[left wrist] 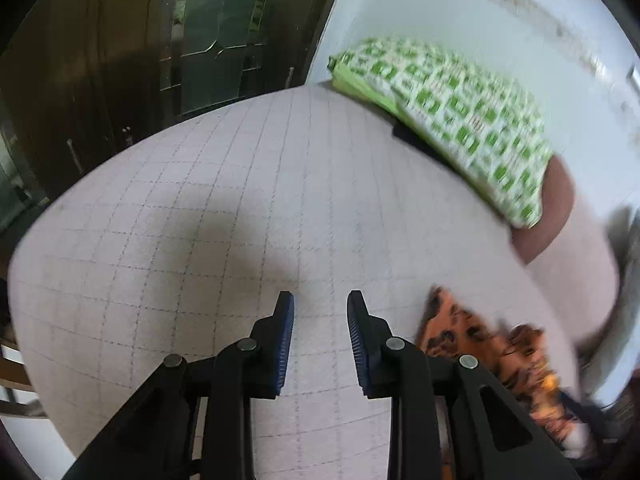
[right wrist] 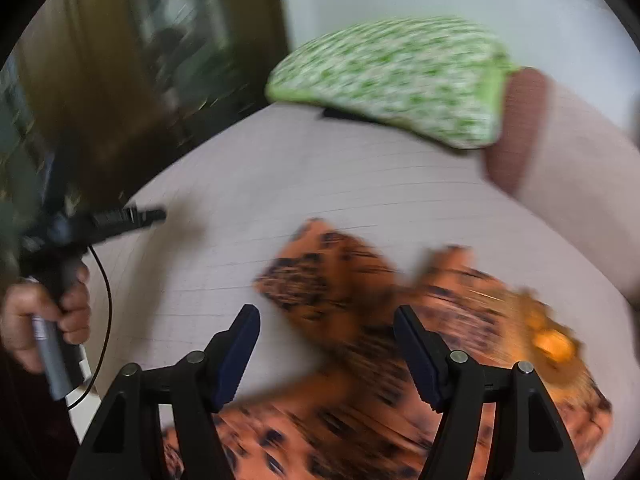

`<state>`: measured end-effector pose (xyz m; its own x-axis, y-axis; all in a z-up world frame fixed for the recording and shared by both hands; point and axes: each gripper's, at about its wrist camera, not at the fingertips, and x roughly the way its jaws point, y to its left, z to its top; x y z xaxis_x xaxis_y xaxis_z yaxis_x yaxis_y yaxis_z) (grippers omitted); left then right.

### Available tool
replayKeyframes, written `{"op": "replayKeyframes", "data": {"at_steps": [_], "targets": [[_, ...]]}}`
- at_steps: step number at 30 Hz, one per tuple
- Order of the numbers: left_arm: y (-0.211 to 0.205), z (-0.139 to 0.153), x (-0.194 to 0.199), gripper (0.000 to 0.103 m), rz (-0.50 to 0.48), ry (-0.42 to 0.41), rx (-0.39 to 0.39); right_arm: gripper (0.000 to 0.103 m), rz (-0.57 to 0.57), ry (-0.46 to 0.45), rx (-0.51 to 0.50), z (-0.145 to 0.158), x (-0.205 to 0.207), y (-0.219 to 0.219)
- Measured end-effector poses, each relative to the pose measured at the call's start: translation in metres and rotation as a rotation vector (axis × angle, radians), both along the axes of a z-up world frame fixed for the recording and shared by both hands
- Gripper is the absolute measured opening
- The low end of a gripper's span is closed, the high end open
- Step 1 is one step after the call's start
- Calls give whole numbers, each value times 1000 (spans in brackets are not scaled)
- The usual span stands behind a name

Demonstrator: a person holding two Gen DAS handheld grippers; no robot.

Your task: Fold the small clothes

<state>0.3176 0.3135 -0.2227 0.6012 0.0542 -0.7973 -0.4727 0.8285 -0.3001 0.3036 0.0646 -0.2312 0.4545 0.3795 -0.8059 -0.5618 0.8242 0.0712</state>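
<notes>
Orange leopard-print garment (right wrist: 360, 360) lies rumpled on the gridded bed sheet (left wrist: 240, 200) near a green pillow (left wrist: 460, 120), unfolded; left gripper (left wrist: 320, 340) jaws slightly parted and empty, right gripper (right wrist: 326, 356) jaws wide, empty above it; next: seize an edge.

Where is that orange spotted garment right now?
The orange spotted garment lies on the gridded sheet, under the right gripper's open fingers, nearer than the green pillow.

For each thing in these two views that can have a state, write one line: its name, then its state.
left gripper: open, nothing between its fingers.
right gripper: open, above the cloth, gripping nothing.
orange patterned garment: crumpled, not yet folded, lying on the bed.
green patterned pillow: lying at the bed's far edge.
checked bedsheet: spread flat.
</notes>
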Motion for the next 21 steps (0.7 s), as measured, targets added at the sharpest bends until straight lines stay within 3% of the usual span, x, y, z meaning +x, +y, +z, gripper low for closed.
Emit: {"op": "replayKeyframes", "data": {"at_steps": [6, 11, 13, 15, 18, 21], "targets": [[6, 1, -6, 29, -2, 7, -11, 72, 74, 57, -127, -69, 29, 86], [9, -2, 2, 29, -2, -5, -30, 72, 43, 102, -189, -112, 51, 107], [10, -1, 2, 29, 4, -7, -31, 58, 39, 92, -166, -110, 50, 105], [11, -3, 3, 29, 10, -2, -38, 21, 44, 92, -140, -105, 52, 101], [7, -5, 5, 29, -1, 6, -45, 16, -9, 137, -88, -97, 59, 81], [-2, -2, 7, 29, -30, 6, -19, 16, -80, 129, 14, -71, 57, 46]]}}
